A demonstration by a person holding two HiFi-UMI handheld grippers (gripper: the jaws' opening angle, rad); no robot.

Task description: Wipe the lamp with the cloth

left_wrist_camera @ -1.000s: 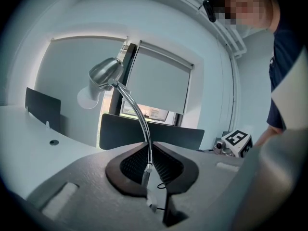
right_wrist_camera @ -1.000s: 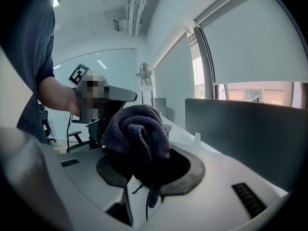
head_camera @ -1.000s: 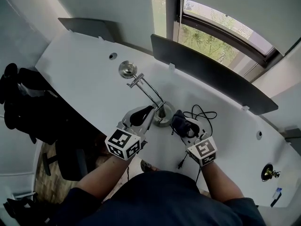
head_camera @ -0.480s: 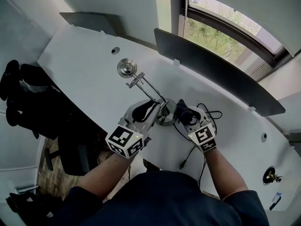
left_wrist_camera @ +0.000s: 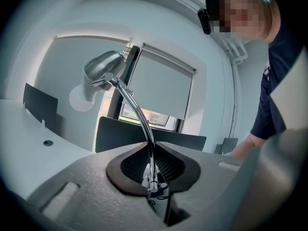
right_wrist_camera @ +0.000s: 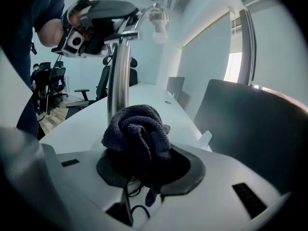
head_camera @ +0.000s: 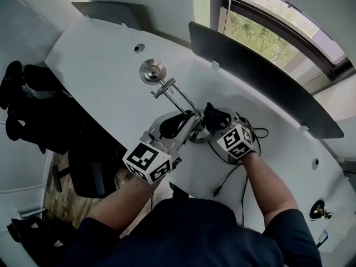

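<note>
Across the centre of the head view the white desk (head_camera: 100, 65) curves from upper left to lower right. A dark divider panel (head_camera: 261, 88) stands along its far edge, beneath the window (head_camera: 289, 32). Near mid-frame stands the lamp (head_camera: 177, 96) — round base by the person's hands, thin chrome arm slanting up and left to a small round head.

The left tool (head_camera: 182, 124) is clenched on that arm low down, just above the base. Its own view shows the two jaws closed together with the thin rods pinched between them, and the arm curving away to the head in the upper left.

The right tool (head_camera: 216, 121), just right of the base, is grasping the cloth (head_camera: 214, 115) — a dark, bunched wad that bulges out beyond the jaws. In the right gripper view the cloth sits directly in front of the lamp's upright chrome post, near its foot; whether the two touch cannot be told.

A black cable (head_camera: 227, 178) trails over the desk to the lower right of the base.
</note>
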